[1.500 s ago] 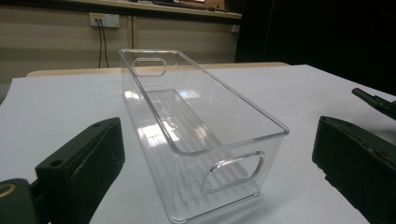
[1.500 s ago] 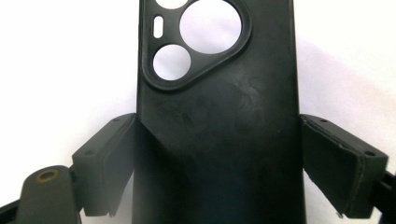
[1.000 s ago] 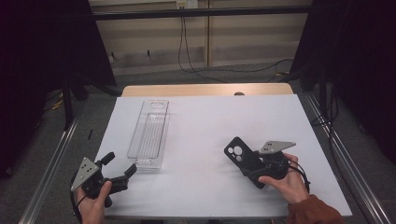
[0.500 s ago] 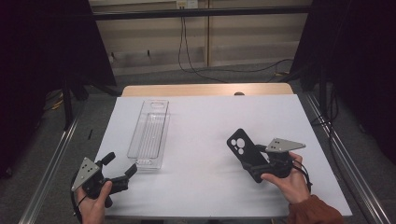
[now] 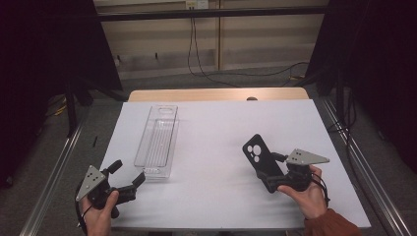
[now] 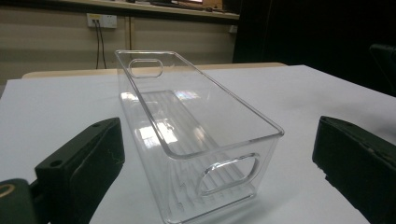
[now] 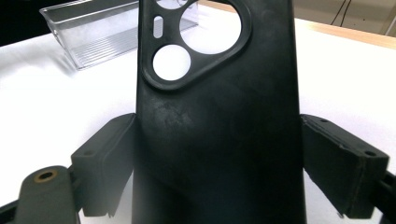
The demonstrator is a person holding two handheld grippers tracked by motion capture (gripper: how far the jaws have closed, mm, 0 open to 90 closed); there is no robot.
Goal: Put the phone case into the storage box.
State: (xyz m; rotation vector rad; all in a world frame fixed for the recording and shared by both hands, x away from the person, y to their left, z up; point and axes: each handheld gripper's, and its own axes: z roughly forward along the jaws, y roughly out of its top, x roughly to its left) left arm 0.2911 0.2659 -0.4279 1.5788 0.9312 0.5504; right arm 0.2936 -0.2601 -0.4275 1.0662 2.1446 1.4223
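A black phone case (image 5: 257, 155) with round camera cut-outs is tilted up off the white table, and my right gripper (image 5: 270, 173) is shut on its lower end. In the right gripper view the case (image 7: 219, 130) stands between both pads (image 7: 109, 154), which press on its edges. A clear plastic tray (image 5: 158, 140) lies lengthwise left of the table's middle. My left gripper (image 5: 127, 173) stands open just short of the tray's near end. In the left gripper view the tray (image 6: 196, 126) sits ahead between the wide-apart jaws, touching neither.
A white sheet (image 5: 221, 128) covers the table, and a wooden strip (image 5: 216, 94) shows along its far edge. Metal rails (image 5: 54, 177) run down both sides. Cables (image 5: 206, 69) lie on the floor behind. Dark curtains hang left and right.
My right hand has shifted slightly to the right with the phone case in its grip. The left gripper and the tray have stayed put.
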